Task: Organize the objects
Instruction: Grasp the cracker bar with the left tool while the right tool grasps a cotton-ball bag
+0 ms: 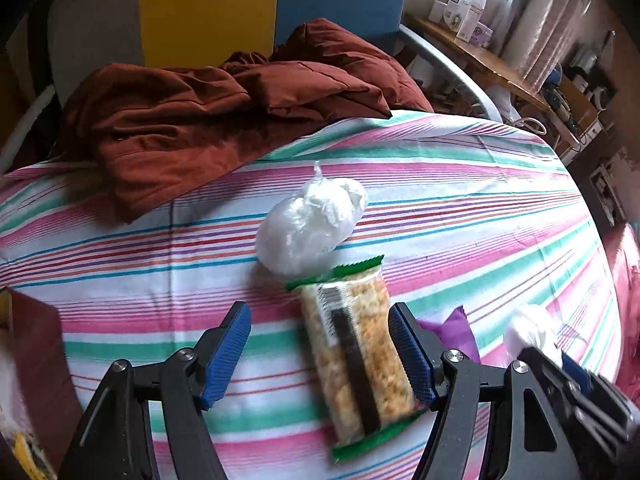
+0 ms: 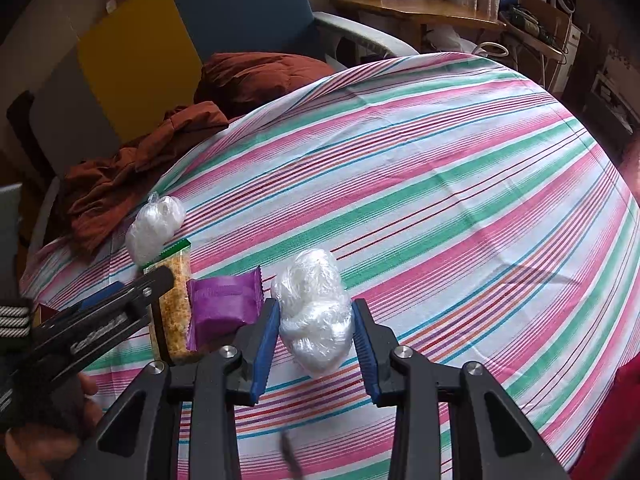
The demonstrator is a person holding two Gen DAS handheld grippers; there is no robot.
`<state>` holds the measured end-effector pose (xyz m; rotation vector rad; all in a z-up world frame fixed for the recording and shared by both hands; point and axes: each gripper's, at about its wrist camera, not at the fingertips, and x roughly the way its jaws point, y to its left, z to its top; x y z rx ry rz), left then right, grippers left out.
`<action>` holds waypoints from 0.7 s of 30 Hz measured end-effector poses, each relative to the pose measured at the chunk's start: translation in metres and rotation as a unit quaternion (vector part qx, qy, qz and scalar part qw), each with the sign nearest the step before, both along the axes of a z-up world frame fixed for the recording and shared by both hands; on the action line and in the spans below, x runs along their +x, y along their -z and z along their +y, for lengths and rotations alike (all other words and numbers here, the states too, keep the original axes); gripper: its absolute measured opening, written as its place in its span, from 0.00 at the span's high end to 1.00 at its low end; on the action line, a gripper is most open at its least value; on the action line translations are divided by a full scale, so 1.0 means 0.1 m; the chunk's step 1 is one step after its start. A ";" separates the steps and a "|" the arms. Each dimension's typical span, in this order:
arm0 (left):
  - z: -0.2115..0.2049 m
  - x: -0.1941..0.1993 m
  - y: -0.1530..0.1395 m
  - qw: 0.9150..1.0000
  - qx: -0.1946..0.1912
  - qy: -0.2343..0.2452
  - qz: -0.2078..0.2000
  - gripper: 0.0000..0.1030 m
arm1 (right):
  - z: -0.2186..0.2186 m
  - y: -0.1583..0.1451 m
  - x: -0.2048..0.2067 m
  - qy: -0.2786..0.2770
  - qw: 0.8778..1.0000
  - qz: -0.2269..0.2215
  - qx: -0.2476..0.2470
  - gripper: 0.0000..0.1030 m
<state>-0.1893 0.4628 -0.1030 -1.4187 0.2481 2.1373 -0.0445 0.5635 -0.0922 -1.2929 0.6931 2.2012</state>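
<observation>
Striped bedsheet (image 2: 460, 168) is covering the work surface, rust-red cloth (image 1: 208, 120) bunched at its far edge, chair behind. Right gripper (image 2: 316, 322) is pinching a crumpled white plastic bag (image 2: 312, 312), blue pads pressing both its sides. Left gripper (image 1: 320, 356) is hanging spread wide over the green-edged snack bar (image 1: 356, 356), pads not gripping it, though the right-hand pad is close against the wrapper. Purple packet (image 2: 224, 304) is lying just beside the bar; a second white bag (image 1: 308, 228) is touching the bar's far end. Risks: the soft bag is likely compressing and slipping out when lifted; the left jaws closing off-centre could be pushing the bar sideways into the purple packet or snagging the sheet.
</observation>
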 end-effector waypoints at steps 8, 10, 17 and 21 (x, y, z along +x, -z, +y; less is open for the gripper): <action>0.15 0.06 0.18 0.999 -0.023 0.027 0.025 0.29 | 0.02 0.02 0.00 0.002 1.000 0.000 -0.004 0.65; 0.10 0.12 0.18 0.998 -0.026 0.041 0.039 0.36 | 0.01 0.02 0.00 0.000 1.000 -0.001 -0.003 0.65; -0.26 0.35 0.17 0.997 -0.019 0.051 0.049 0.50 | 0.00 0.04 -0.02 -0.010 1.000 -0.001 -0.001 0.65; -0.40 0.54 0.17 0.996 -0.021 0.058 0.059 0.50 | -0.01 0.05 -0.03 -0.015 1.000 -0.001 -0.004 0.65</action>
